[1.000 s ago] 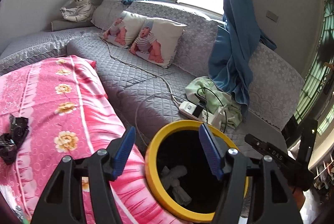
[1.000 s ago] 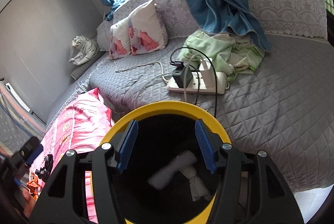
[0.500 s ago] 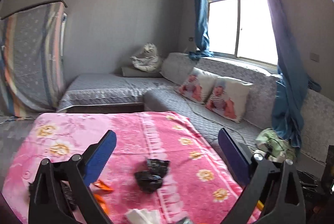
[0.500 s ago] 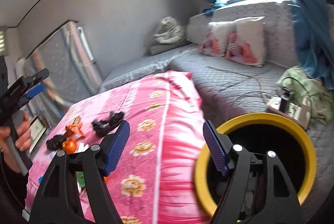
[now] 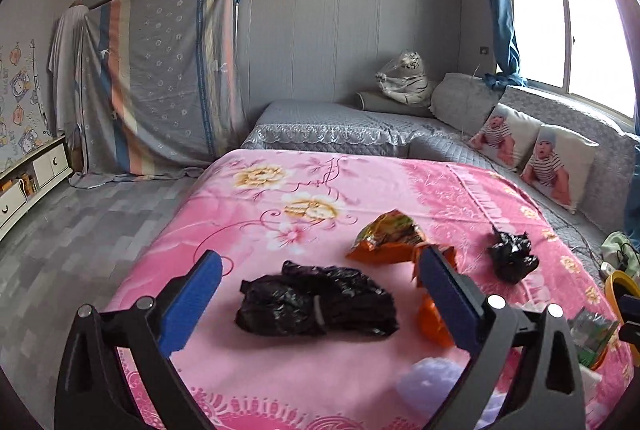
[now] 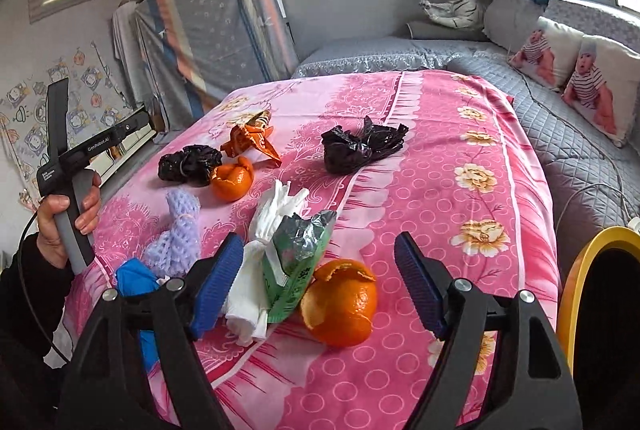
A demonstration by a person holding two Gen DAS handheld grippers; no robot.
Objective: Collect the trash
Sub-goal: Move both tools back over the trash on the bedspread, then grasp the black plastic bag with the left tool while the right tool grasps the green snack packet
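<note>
Trash lies on a table under a pink flowered cloth [image 6: 460, 109]. My left gripper [image 5: 319, 262] stands open over a crumpled black bag [image 5: 316, 304]; an orange snack wrapper [image 5: 384, 238] and a smaller black bag [image 5: 512, 256] lie beyond. My right gripper [image 6: 319, 242] hovers above an orange peel [image 6: 344, 304] and a green wrapper [image 6: 300, 254]. Its jaws are opening and the pads touch nothing. White tissue [image 6: 276, 205], a second peel [image 6: 232, 181] and a purple knit piece [image 6: 180, 226] lie nearby. The yellow-rimmed bin [image 6: 576, 270] stands at the right.
A grey quilted sofa [image 5: 440, 133] with printed pillows [image 5: 556, 161] wraps the far side, a cable trailing over it. A cloth-draped frame [image 5: 160, 77] leans on the back wall. A person's hand [image 6: 60, 213] grips the left gripper's handle at the table's left edge.
Both grippers swung left, away from the yellow bin and over the pink table. Both sets of jaws stand wider than before. The white wads stayed in the bin.
</note>
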